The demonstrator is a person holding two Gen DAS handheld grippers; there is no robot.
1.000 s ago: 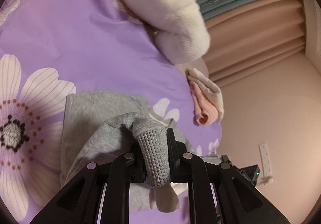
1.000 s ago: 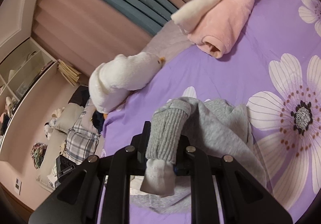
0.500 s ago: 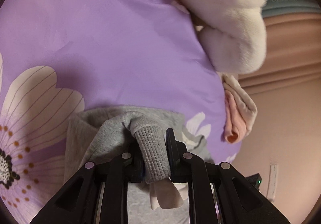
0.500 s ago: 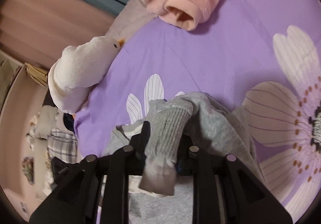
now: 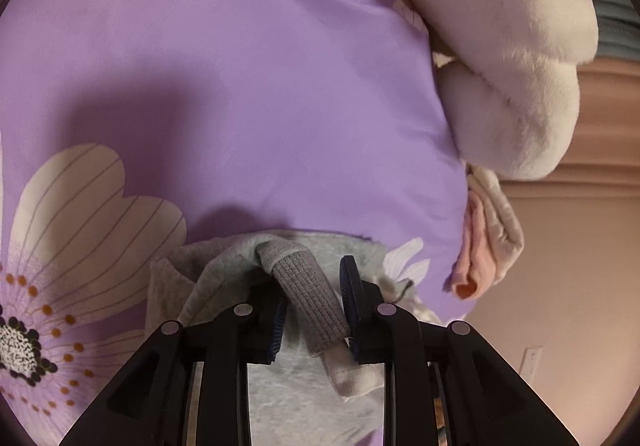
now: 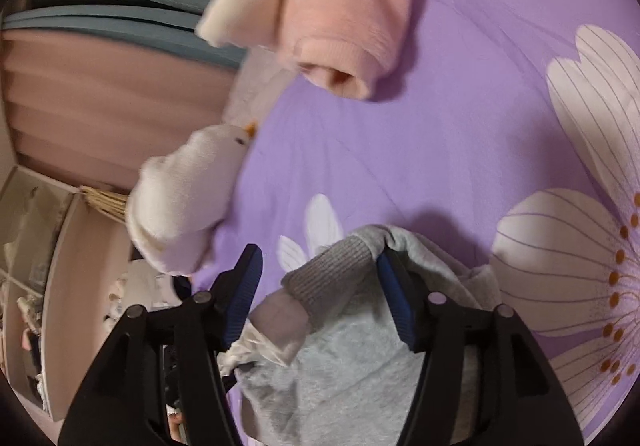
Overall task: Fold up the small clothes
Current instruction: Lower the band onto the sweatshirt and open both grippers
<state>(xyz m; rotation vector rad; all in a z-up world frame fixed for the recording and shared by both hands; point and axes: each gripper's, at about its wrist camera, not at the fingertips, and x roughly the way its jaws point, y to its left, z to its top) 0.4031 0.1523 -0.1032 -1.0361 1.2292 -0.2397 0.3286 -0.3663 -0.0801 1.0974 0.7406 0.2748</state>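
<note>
**Both cuffs let go over the grey sweater**

We see the left gripper [image 5: 314, 310] opening now: a second ago its pads were clamped tight on the ribbed grey cuff [image 5: 308, 298], and here a gap shows on both sides of it, narrow still, with the cuff lying loose between the jaws. The right gripper [image 6: 320, 286] is opening too, and faster. Its jaws stand wide, and the other cuff [image 6: 332, 270] that it pinched a moment ago now leans only against the right-hand pad, clear of the left one.

Both hands have come lower and closer to the bed since the earlier frames. The grey sweater [image 6: 352, 374] lies bunched on the purple flowered bedsheet [image 5: 240, 86], directly under both grippers, its sleeves brought in over the body.

Further off, the folded pink garment [image 6: 344, 6] sits near the bed's edge, and the white plush duck [image 6: 188, 198] lies beside it, well apart from the sweater.
</note>
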